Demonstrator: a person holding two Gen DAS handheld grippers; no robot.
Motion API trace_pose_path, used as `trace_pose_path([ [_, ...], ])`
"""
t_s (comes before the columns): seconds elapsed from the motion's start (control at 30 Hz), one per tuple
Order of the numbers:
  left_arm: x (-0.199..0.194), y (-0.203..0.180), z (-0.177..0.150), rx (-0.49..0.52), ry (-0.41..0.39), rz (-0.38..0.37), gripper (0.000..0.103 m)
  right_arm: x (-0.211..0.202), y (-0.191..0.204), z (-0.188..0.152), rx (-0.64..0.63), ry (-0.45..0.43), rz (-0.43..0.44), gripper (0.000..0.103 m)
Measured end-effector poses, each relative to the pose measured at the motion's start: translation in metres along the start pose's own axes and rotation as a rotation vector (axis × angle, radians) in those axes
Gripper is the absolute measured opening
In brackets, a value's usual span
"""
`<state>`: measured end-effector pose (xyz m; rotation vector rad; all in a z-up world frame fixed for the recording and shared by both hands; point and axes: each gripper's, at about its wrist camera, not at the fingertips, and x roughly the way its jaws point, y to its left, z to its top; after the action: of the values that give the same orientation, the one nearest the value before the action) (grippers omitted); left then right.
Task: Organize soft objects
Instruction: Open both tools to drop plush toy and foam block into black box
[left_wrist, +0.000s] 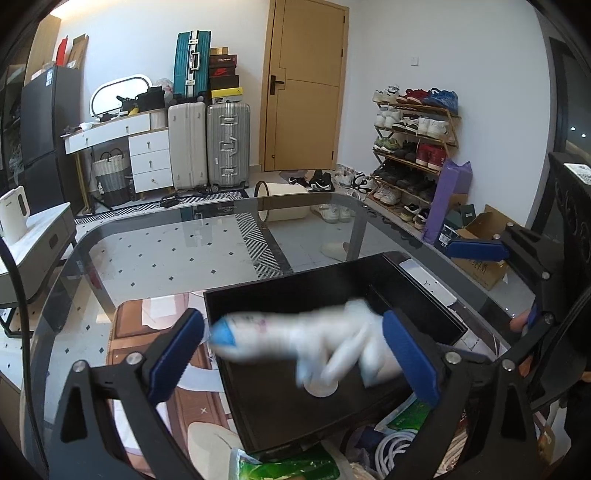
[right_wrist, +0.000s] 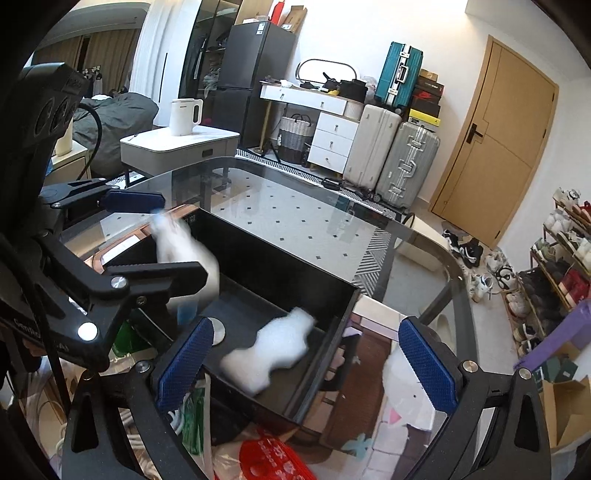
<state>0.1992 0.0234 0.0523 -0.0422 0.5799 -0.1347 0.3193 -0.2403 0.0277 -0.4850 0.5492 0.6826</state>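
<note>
A: Where is the soft white thing with the blue end (left_wrist: 295, 343)?

B: It is above the open black rectangular box (left_wrist: 280, 417), partly inside its walls. It looks blurred in both wrist views, so I judge it is falling or swinging into the box. I cannot say if it is one piece or two: the right wrist view shows one white blur by the far-left wall of the box and another low over the box floor.

A: Does some gripper hold it?

B: I think no. The left gripper (left_wrist: 295, 354) has its blue fingers (left_wrist: 177, 354) wide apart, and the white thing lies between them, but the pads do not seem to press on it. The right gripper (right_wrist: 306, 365) also stands wide, with nothing gripped. Both are over the box, probably because this is the place to drop the thing.

A: And the box?

B: It stands on the glass-topped desk (left_wrist: 155, 254), at the near edge. A small round pale disc (left_wrist: 320, 388) lies on the box floor; I cannot tell what it is.

A: What is hard to see?

B: The true shape of the white thing. Also the bags and white cable under the glass, below the box, are cut off by the gripper frames.
</note>
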Motion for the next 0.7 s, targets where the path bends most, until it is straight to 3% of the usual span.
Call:
trace_pose_path([
  [0.33, -0.022, 0.004, -0.003, -0.017, -0.034, 0.015, 0.103, -0.028, -0.009, -0.01, 0.089, -0.021, -0.022, 0.102],
  [0.7, -0.057, 0.006, -0.018, -0.031, -0.046, 0.033, 0.103, -0.087, -0.007, -0.037, 0.247, -0.091, 0.018, 0.102],
])
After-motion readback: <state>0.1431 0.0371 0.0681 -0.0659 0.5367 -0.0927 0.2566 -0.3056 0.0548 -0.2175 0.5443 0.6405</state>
